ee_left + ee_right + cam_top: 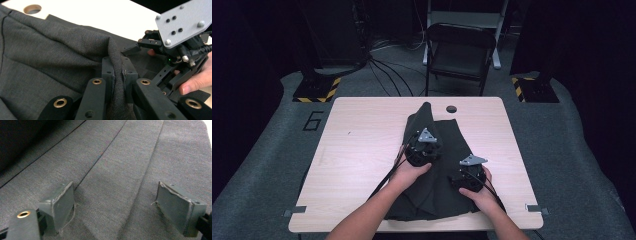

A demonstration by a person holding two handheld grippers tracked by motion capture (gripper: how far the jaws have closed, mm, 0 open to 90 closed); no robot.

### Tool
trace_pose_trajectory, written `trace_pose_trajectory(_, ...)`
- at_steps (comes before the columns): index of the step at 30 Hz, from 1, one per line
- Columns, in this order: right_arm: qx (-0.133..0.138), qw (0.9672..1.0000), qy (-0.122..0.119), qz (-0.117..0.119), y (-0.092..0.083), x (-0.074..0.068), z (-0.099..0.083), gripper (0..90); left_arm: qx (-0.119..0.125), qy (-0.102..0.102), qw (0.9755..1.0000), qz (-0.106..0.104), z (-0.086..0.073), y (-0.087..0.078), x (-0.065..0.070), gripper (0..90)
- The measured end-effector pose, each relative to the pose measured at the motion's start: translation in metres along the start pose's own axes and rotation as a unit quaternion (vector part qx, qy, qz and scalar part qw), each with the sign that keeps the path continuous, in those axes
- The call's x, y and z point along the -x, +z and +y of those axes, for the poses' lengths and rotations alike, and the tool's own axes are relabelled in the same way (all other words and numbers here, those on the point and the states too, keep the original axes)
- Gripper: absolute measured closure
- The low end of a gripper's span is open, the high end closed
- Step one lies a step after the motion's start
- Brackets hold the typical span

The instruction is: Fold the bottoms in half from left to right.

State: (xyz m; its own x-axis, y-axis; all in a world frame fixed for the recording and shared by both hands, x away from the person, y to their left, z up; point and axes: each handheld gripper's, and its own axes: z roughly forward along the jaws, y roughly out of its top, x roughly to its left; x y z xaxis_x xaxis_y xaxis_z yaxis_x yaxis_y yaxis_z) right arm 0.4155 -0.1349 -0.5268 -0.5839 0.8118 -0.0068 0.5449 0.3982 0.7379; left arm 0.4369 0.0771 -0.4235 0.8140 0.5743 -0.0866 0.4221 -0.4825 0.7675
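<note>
left tool (117, 75): I've pinched a fold of the dark garment (437, 175) | right tool (115, 207): spread over cloth | bench (362, 150): folding begun, mostly left

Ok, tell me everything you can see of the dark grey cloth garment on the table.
The dark grey woven cloth garment lies spread on the light wooden table, seamed in panels, its near edge at the table's front. The left gripper pinches a raised fold, lifting a peak. The right gripper rests on it, jaws open, pads against flat fabric.
</note>
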Motion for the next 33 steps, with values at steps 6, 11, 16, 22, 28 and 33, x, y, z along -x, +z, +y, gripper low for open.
trace_pose_trajectory(6,-0.001,1.0000,0.000,0.000,0.000,0.000,0.000,14.8,-0.010,-0.010,0.9999,-0.008,-0.010,0.020,0.001,83.3)
trace_pose_trajectory(11,-0.001,1.0000,0.000,0.000,0.000,0.000,0.000,14.8,-0.018,-0.027,0.9994,-0.011,-0.019,0.034,-0.004,82.6)
trace_pose_trajectory(16,-0.001,1.0000,0.000,0.000,0.000,0.000,0.000,14.8,-0.019,-0.038,0.9990,-0.016,-0.021,0.039,-0.006,80.8)
trace_pose_trajectory(22,-0.001,1.0000,0.000,0.000,0.000,0.000,0.000,14.8,-0.010,-0.050,0.9984,-0.023,-0.021,0.034,-0.008,65.7)
trace_pose_trajectory(28,-0.001,1.0000,-0.001,-0.002,0.000,0.000,0.000,14.8,-0.001,-0.060,0.9982,-0.008,-0.020,0.012,-0.016,54.3)
trace_pose_trajectory(33,-0.001,1.0000,0.002,-0.004,-0.001,-0.001,0.000,15.9,0.020,-0.072,0.9972,-0.003,-0.026,-0.013,-0.024,53.1)
